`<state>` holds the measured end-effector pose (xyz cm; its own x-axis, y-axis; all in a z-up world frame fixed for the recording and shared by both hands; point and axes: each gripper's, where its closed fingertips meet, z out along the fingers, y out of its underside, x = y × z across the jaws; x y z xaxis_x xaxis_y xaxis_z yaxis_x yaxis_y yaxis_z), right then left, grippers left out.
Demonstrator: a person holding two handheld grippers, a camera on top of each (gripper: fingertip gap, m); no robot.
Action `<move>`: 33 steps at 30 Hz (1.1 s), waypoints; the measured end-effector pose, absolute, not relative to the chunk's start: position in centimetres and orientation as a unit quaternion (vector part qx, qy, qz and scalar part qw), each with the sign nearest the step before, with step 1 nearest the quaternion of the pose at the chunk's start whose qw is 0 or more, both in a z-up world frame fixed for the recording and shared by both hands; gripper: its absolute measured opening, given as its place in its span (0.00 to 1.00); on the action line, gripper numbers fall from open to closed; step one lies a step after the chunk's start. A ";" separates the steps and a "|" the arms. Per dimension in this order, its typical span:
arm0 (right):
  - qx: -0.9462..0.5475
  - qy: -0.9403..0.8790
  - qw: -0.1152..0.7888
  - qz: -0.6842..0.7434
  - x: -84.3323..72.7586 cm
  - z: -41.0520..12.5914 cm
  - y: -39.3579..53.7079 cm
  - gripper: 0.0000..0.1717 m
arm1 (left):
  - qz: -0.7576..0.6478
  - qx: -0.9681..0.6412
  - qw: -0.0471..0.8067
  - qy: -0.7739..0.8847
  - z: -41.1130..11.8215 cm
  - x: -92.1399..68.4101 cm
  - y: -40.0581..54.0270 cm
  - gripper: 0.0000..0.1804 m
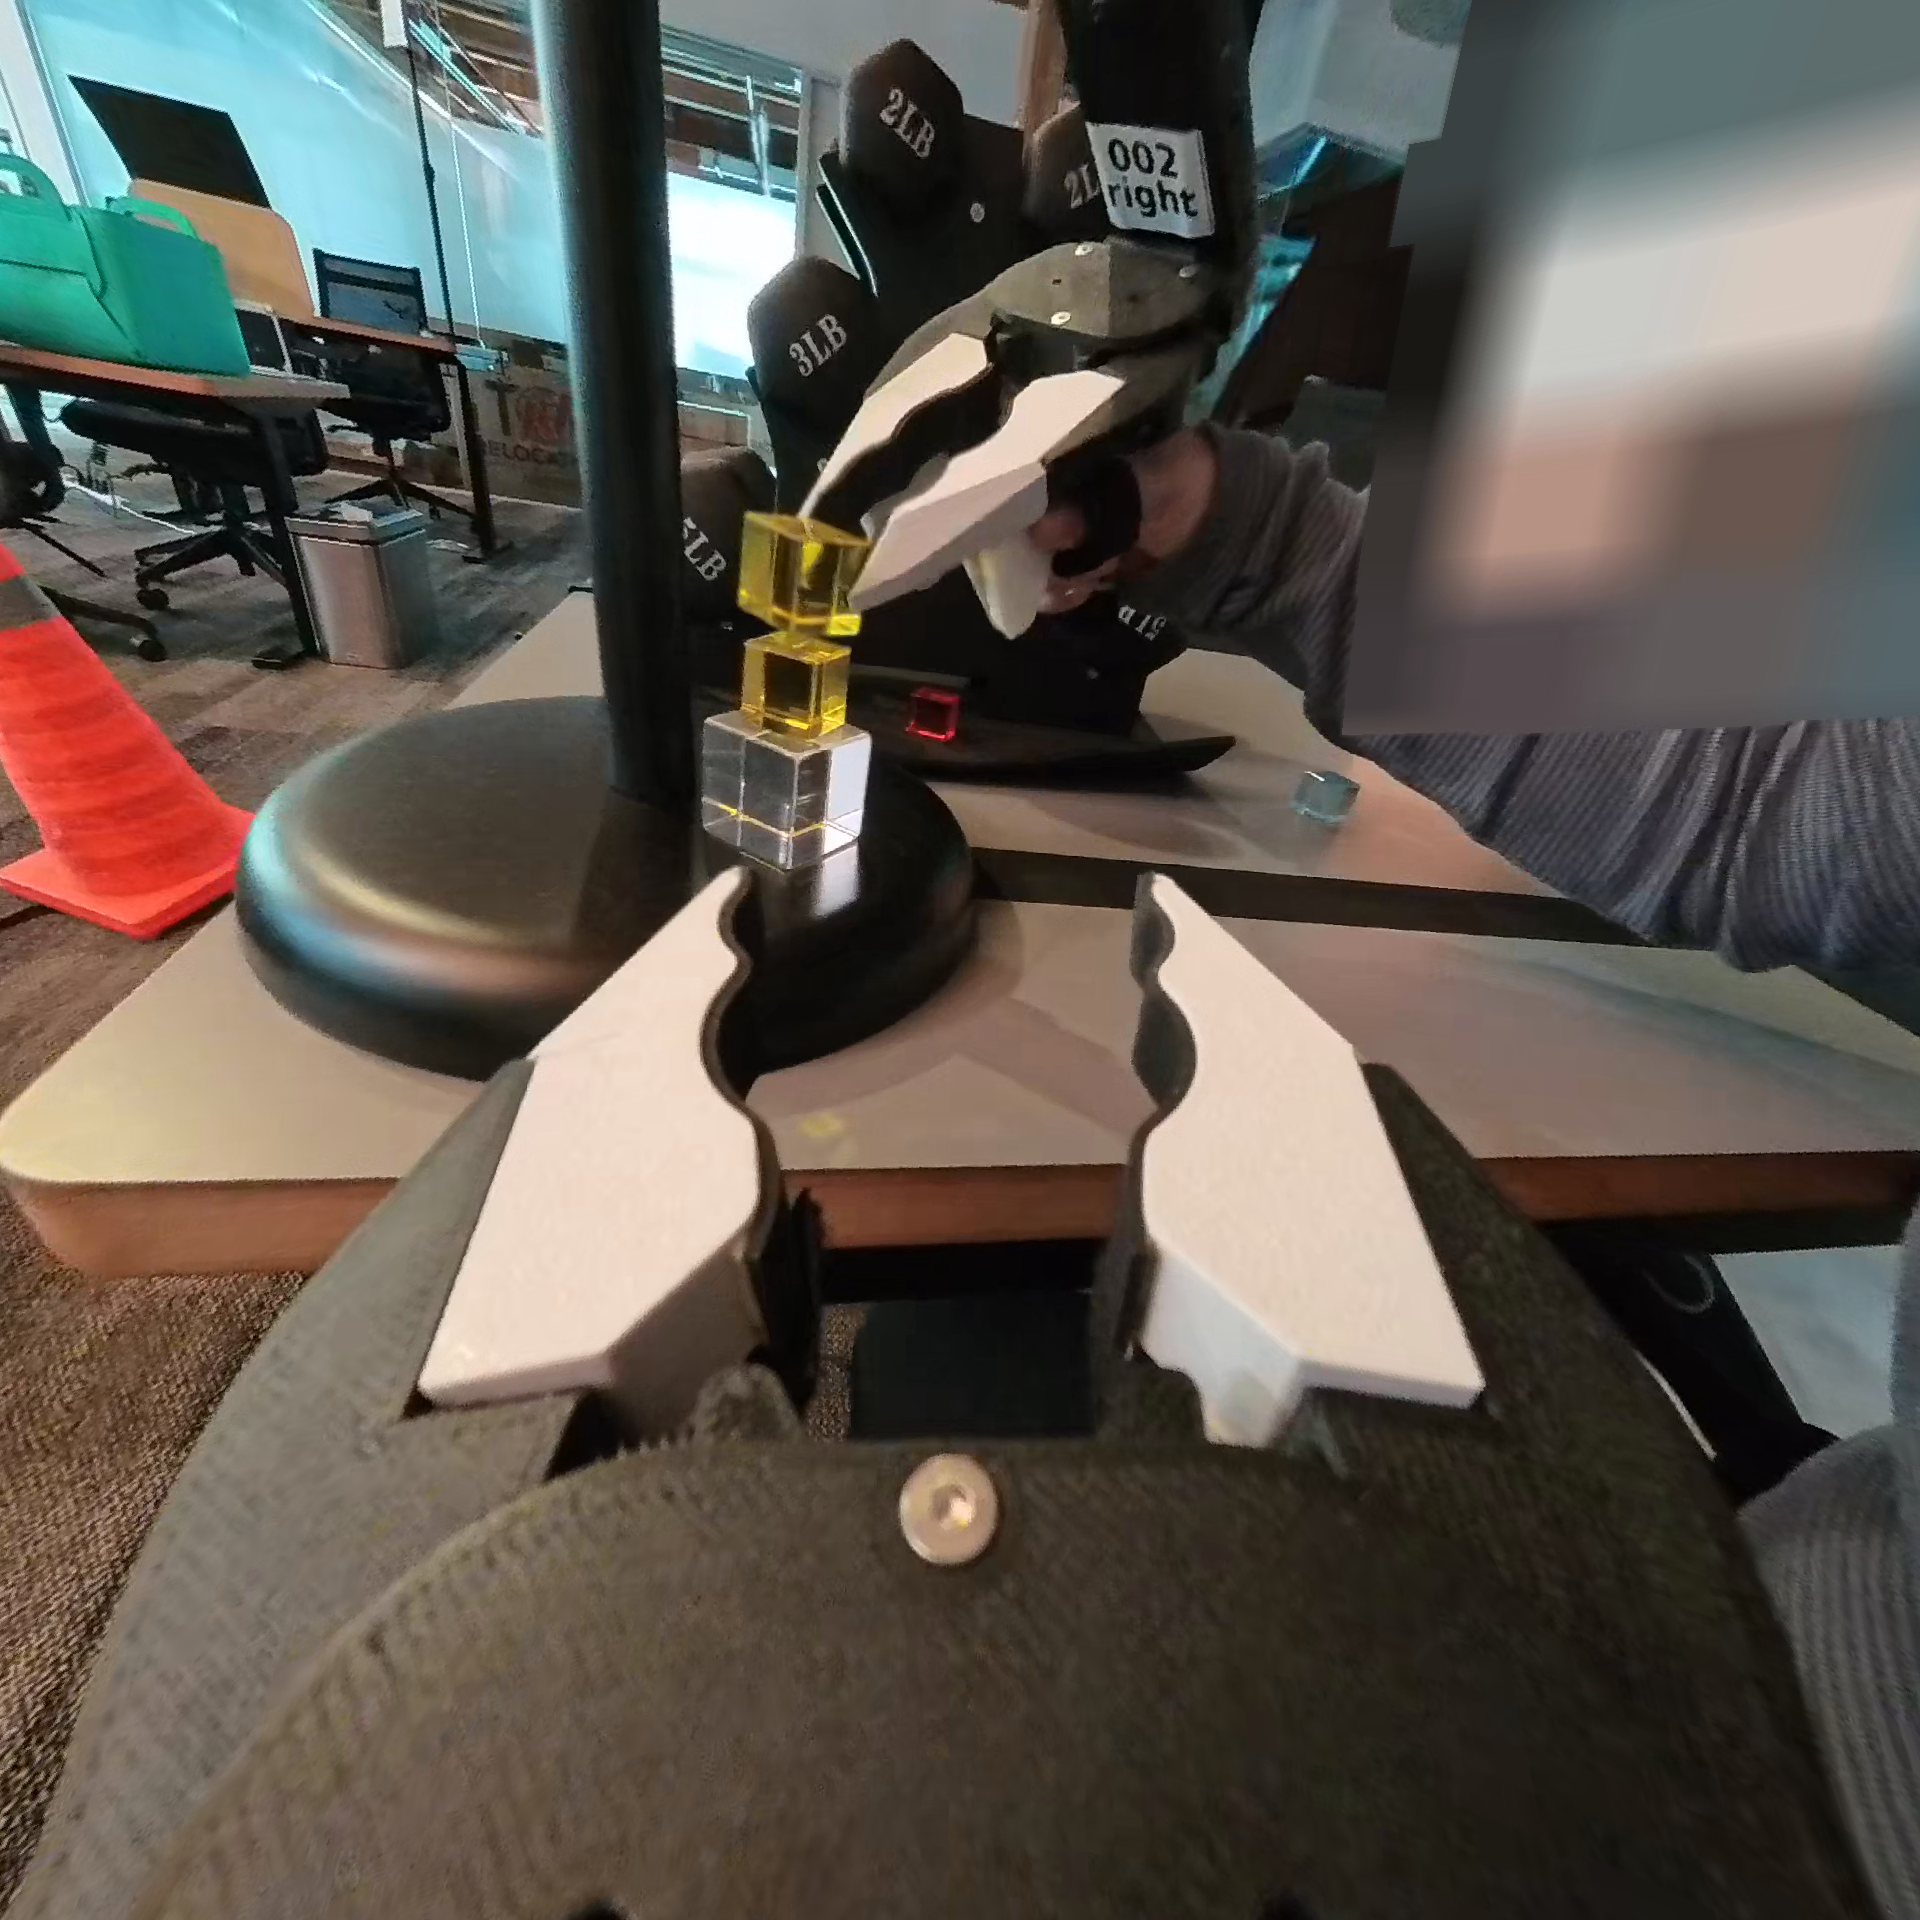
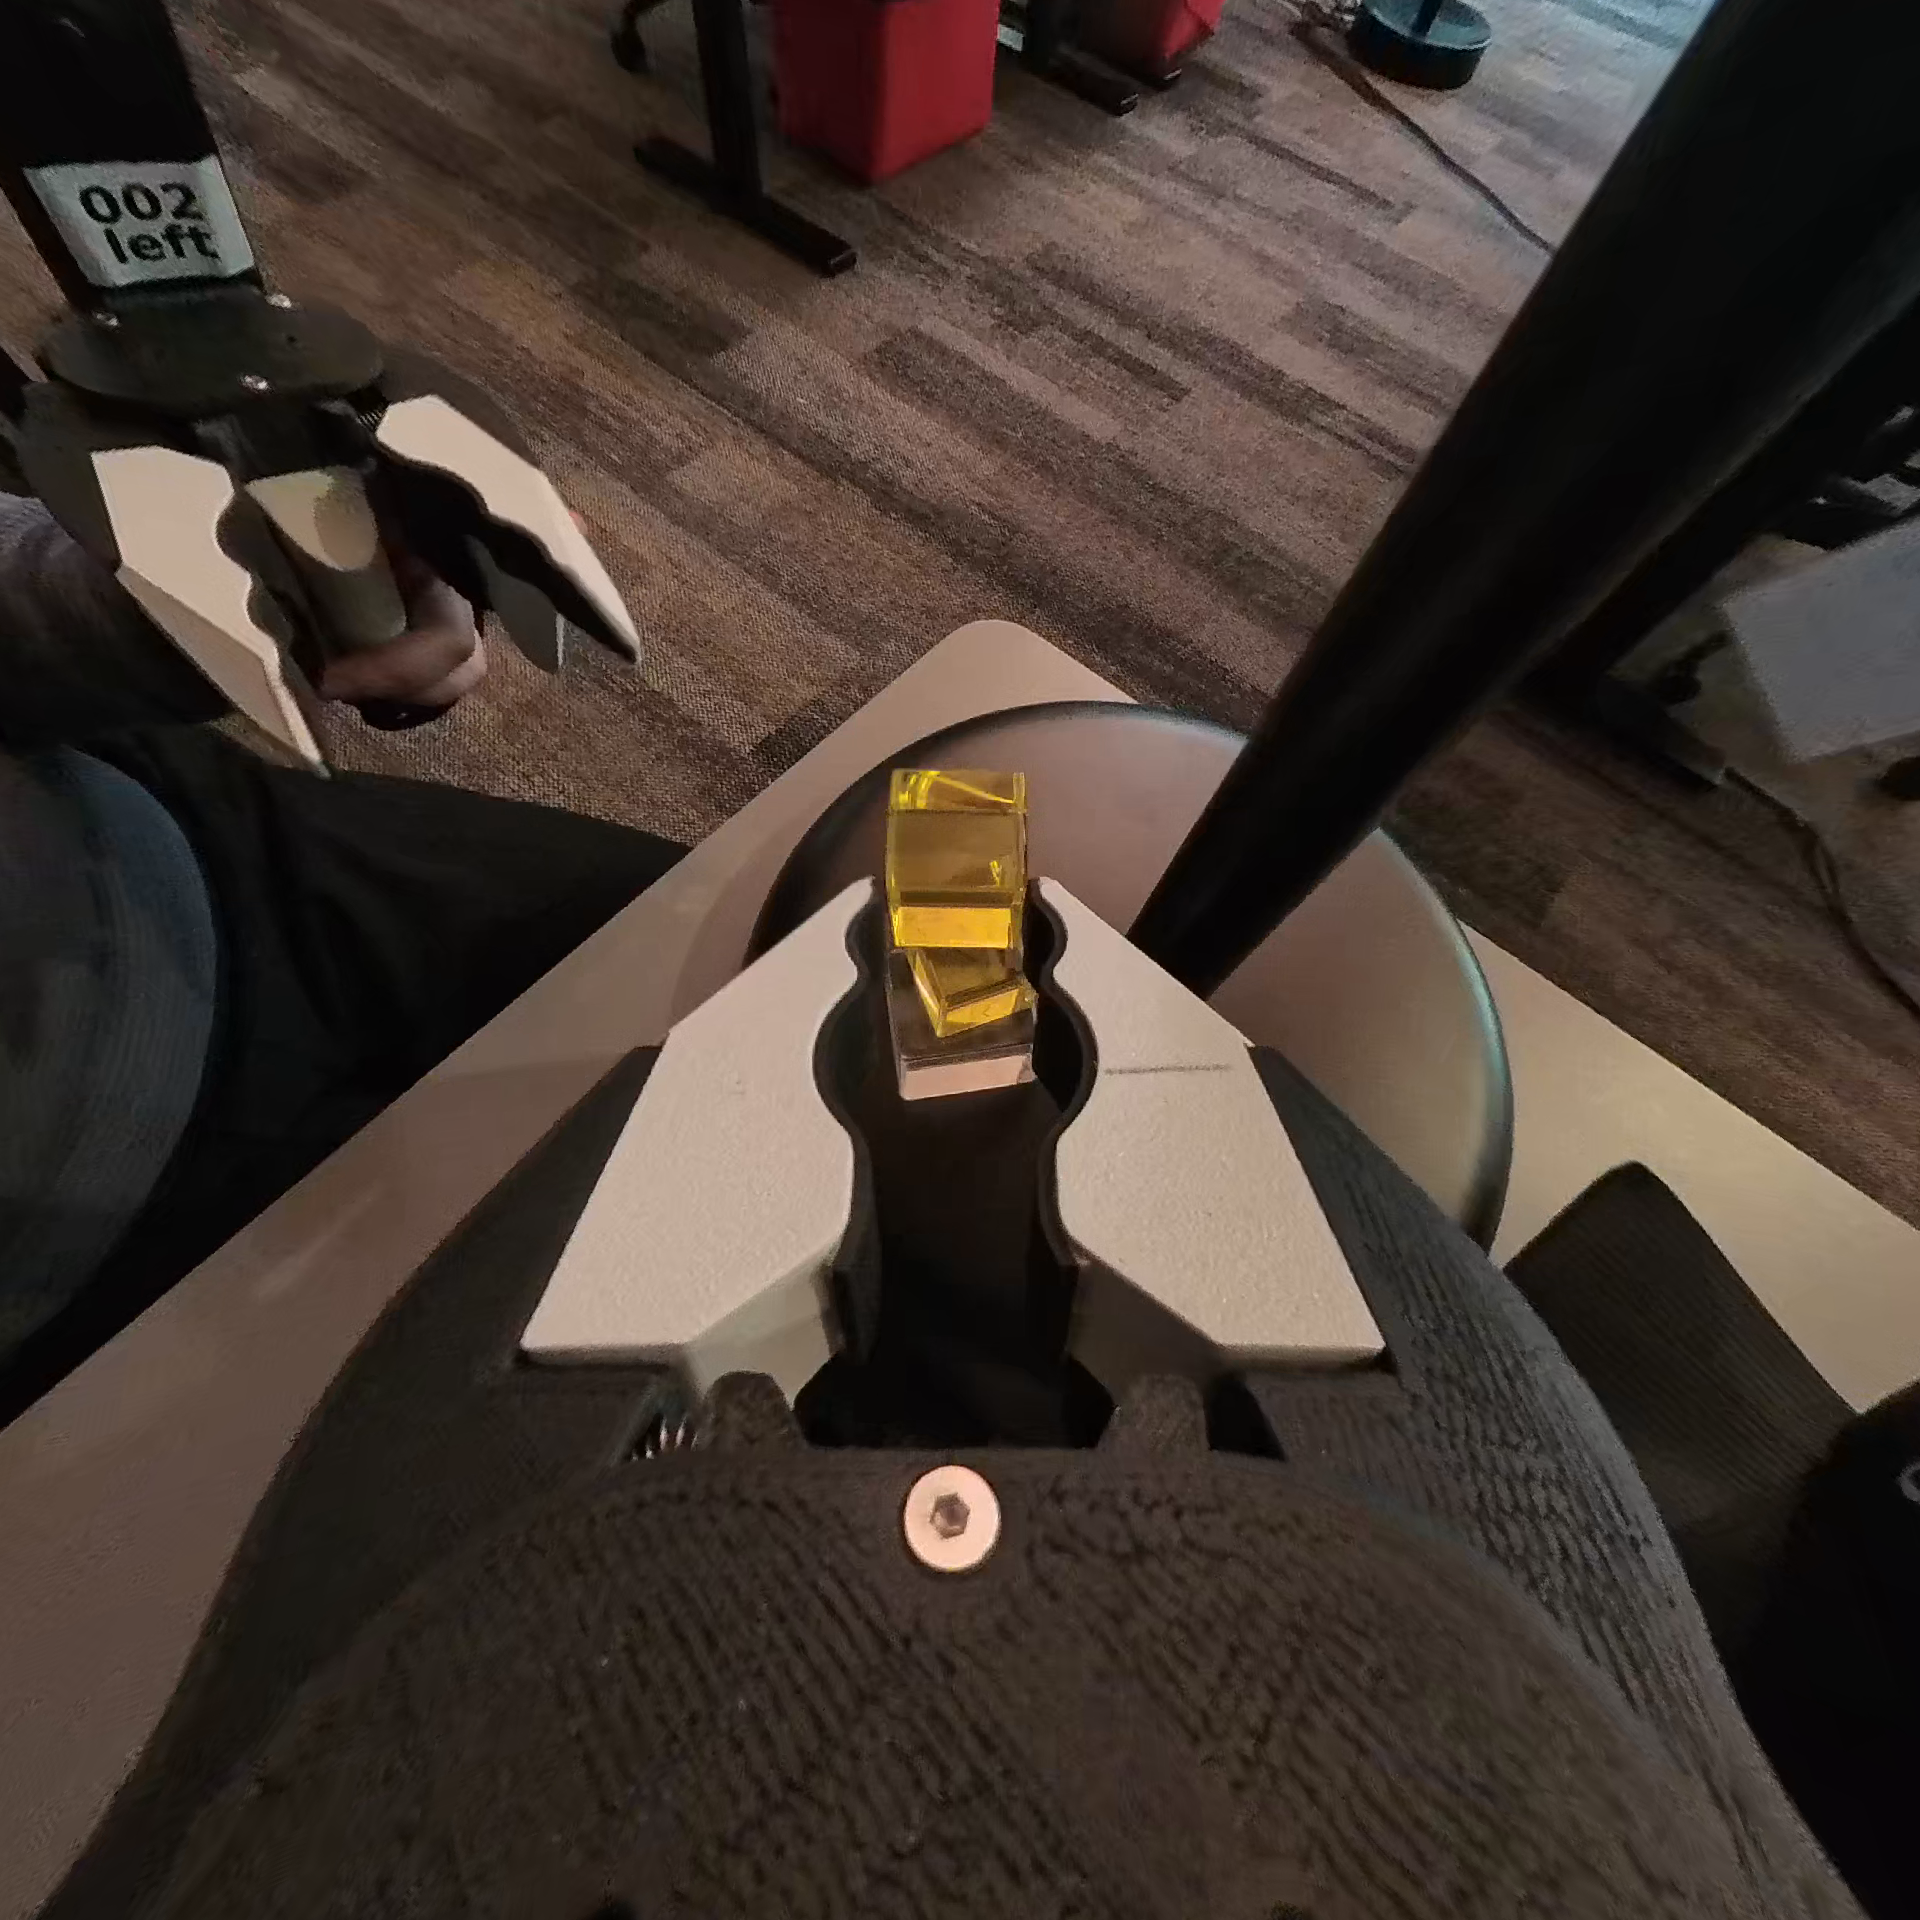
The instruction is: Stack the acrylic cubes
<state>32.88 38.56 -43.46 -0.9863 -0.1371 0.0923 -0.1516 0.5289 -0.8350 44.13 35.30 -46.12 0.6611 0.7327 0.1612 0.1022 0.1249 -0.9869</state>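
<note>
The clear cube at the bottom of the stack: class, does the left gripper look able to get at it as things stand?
Probably yes. The left gripper is open, holds nothing, and the clear cube sits just ahead on the black lamp base. One caution: the right gripper grips the upper yellow cube directly above the stack.

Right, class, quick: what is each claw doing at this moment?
Left claw: open, holding nothing.
Right claw: closed on a yellow cube, above the stack.
</note>
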 end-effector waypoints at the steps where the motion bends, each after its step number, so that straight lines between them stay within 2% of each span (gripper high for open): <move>1: 0.085 -0.876 0.004 0.475 33.0 -43.6 38.6 0.14 | 0.235 -0.617 0.670 -0.339 -46.1 44.1 35.2 0.39; 12: 0.057 -0.884 0.010 0.463 31.9 -44.2 38.9 0.16 | 0.225 -0.616 0.674 -0.341 -46.5 43.9 35.4 0.39; 13: 0.050 -0.882 0.014 0.468 31.8 -44.1 39.0 0.24 | 0.225 -0.616 0.673 -0.341 -46.5 43.9 35.3 0.40; 15: 0.024 -0.875 0.044 0.481 31.1 -43.4 39.8 0.35 | 0.226 -0.615 0.673 -0.343 -46.5 43.9 35.2 0.40; 17: -0.034 -0.850 0.104 0.516 29.2 -42.2 41.6 0.36 | 0.232 -0.613 0.672 -0.345 -46.5 44.0 34.9 0.40; 21: -0.192 -0.786 0.264 0.526 24.7 -42.4 48.7 0.32 | 0.249 -0.611 0.668 -0.345 -46.2 43.9 34.5 0.39; 25: -0.261 -0.705 0.367 0.548 27.2 -43.0 54.4 0.28 | 0.221 -0.626 0.683 -0.304 -44.8 44.2 38.4 0.36; 28: -0.257 -0.655 0.453 0.548 31.0 -43.2 57.7 0.23 | 0.189 -0.665 0.681 -0.240 -44.1 44.8 44.8 0.33; 31: -0.195 -0.606 0.594 0.491 33.9 -42.0 61.2 0.13 | 0.198 -0.694 0.661 -0.205 -44.1 42.9 50.5 0.29; 33: -0.171 -0.599 0.641 0.449 35.3 -42.2 63.2 0.13 | 0.173 -0.704 0.659 -0.199 -43.7 41.0 54.2 0.29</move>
